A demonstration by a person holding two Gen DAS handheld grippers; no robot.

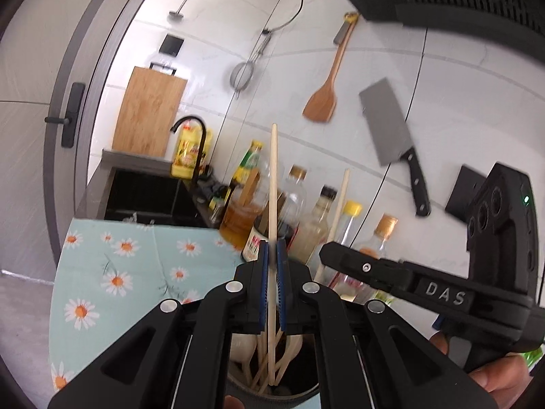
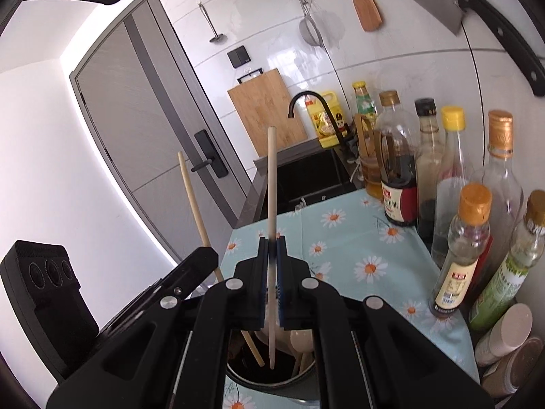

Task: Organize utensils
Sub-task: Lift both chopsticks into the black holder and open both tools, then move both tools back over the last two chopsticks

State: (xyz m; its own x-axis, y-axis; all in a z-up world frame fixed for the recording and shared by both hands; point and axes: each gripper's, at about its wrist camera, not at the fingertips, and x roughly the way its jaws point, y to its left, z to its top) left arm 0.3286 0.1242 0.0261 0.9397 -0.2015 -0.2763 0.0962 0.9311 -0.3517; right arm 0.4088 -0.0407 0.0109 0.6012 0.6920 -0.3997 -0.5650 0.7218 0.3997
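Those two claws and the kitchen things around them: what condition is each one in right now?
Left claw: shut on a chopstick.
Right claw: shut on another chopstick.
Utensil holder: holding spoons and chopsticks.
Cleaver: hanging on wall.
Wooden spatula: hanging.
Door: closed.

The utensil pot (image 1: 306, 393) is cut off by the bottom edge, its contents mostly hidden behind linkages.

Left tongs (image 1: 272, 248) pinched shut, right tongs (image 2: 272, 245) likewise — side by side
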